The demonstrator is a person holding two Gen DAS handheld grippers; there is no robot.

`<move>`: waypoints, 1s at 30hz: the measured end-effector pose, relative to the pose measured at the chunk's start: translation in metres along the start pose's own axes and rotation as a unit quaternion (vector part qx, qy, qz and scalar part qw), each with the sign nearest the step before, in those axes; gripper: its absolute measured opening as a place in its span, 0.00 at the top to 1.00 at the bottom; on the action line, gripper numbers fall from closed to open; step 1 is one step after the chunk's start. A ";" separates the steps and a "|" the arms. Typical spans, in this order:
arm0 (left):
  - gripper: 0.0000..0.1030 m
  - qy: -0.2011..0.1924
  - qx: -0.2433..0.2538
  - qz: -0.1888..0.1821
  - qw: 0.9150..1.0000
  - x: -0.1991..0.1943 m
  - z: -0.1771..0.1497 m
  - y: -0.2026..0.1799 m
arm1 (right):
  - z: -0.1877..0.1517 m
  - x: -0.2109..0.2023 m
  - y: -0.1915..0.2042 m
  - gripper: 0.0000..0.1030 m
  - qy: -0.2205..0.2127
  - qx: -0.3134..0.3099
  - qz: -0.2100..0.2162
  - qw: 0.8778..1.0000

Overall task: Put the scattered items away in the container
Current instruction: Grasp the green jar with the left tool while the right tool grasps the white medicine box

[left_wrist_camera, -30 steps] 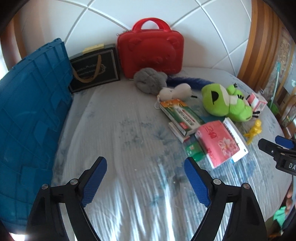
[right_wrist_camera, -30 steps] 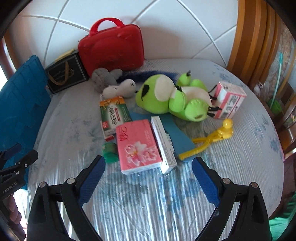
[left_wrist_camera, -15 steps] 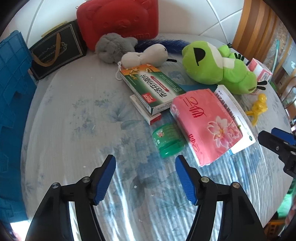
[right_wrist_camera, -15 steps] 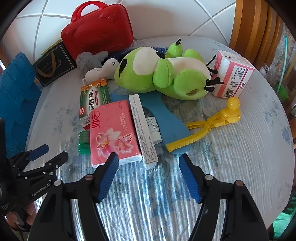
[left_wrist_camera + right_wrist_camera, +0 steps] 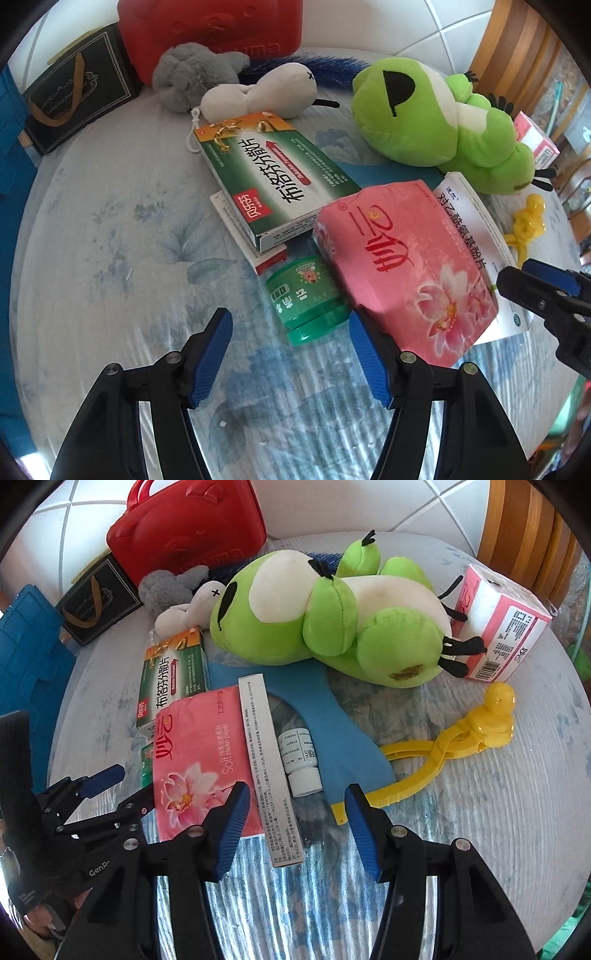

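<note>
My left gripper (image 5: 290, 328) is open, its fingers on either side of the near end of a small green jar (image 5: 306, 297) lying on the table. Beside the jar lies a pink tissue pack (image 5: 402, 266), with a green medicine box (image 5: 273, 173) behind. My right gripper (image 5: 295, 805) is open just short of a small white bottle (image 5: 300, 762) on a blue flat piece (image 5: 332, 720). A long white box (image 5: 266, 753), a green frog plush (image 5: 325, 620) and yellow tongs (image 5: 454, 746) lie around it. The blue crate (image 5: 26, 657) stands at the left.
A red case (image 5: 210, 33), a black gift bag (image 5: 74, 99), a grey plush (image 5: 192, 74) and a white plush (image 5: 262, 96) sit at the back. A pink-and-white tissue box (image 5: 498, 627) lies at the right. A wooden chair (image 5: 524, 528) stands behind the round table (image 5: 498, 830).
Both grippers have moved forward and down toward the pile. The left one has closed in on the green jar, the right one on the white bottle. Both have narrowed a little.
</note>
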State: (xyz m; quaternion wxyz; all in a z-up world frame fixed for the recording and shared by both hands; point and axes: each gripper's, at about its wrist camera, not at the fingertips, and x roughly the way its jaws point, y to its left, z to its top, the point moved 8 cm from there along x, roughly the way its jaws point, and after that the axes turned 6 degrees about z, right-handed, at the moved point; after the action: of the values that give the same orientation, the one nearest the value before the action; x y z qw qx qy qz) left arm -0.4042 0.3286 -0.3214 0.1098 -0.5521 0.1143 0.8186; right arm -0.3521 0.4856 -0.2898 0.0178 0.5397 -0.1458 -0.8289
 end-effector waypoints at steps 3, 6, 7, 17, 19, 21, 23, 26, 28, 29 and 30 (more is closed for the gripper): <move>0.57 0.009 0.007 -0.005 1.000 0.007 0.000 -0.001 | -0.003 0.011 0.005 0.55 0.013 -0.004 0.014 1.000; 0.57 0.006 0.005 -0.013 1.000 0.006 0.000 0.003 | -0.004 0.015 0.007 0.62 0.017 -0.001 0.024 1.000; 0.58 0.005 0.004 -0.014 1.000 0.006 0.000 0.005 | -0.003 0.015 0.007 0.63 0.018 0.000 0.025 1.000; 0.58 -0.007 0.002 -0.019 1.000 -0.008 -0.011 0.022 | -0.005 0.009 0.010 0.78 0.018 0.001 0.026 1.000; 0.58 -0.016 0.004 -0.025 1.000 -0.016 -0.015 0.025 | -0.010 0.008 0.011 0.78 0.020 0.002 0.031 0.999; 0.58 -0.022 0.011 -0.024 0.999 -0.023 -0.021 0.028 | -0.016 0.006 0.012 0.78 0.023 0.004 0.036 0.999; 0.58 -0.024 0.012 -0.024 0.999 -0.028 -0.028 0.032 | -0.018 0.009 0.007 0.78 0.025 0.014 0.036 0.999; 0.58 -0.027 0.012 -0.022 0.999 -0.034 -0.035 0.036 | -0.016 0.011 0.001 0.78 0.027 0.023 0.037 0.999; 0.58 -0.028 0.011 -0.022 0.999 -0.039 -0.038 0.039 | -0.016 0.011 0.000 0.78 0.027 0.025 0.037 0.999; 0.58 -0.029 0.010 -0.021 0.999 -0.042 -0.041 0.040 | -0.018 0.011 0.001 0.78 0.027 0.023 0.033 0.999; 0.58 -0.031 0.009 -0.020 0.999 -0.046 -0.043 0.040 | -0.019 0.012 0.003 0.78 0.028 0.021 0.029 0.999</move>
State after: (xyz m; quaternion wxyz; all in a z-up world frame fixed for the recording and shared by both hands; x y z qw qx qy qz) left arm -0.3619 0.2750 -0.2919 0.1344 -0.5278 0.1078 0.8317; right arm -0.3399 0.4765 -0.3068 0.0342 0.5582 -0.1778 -0.8097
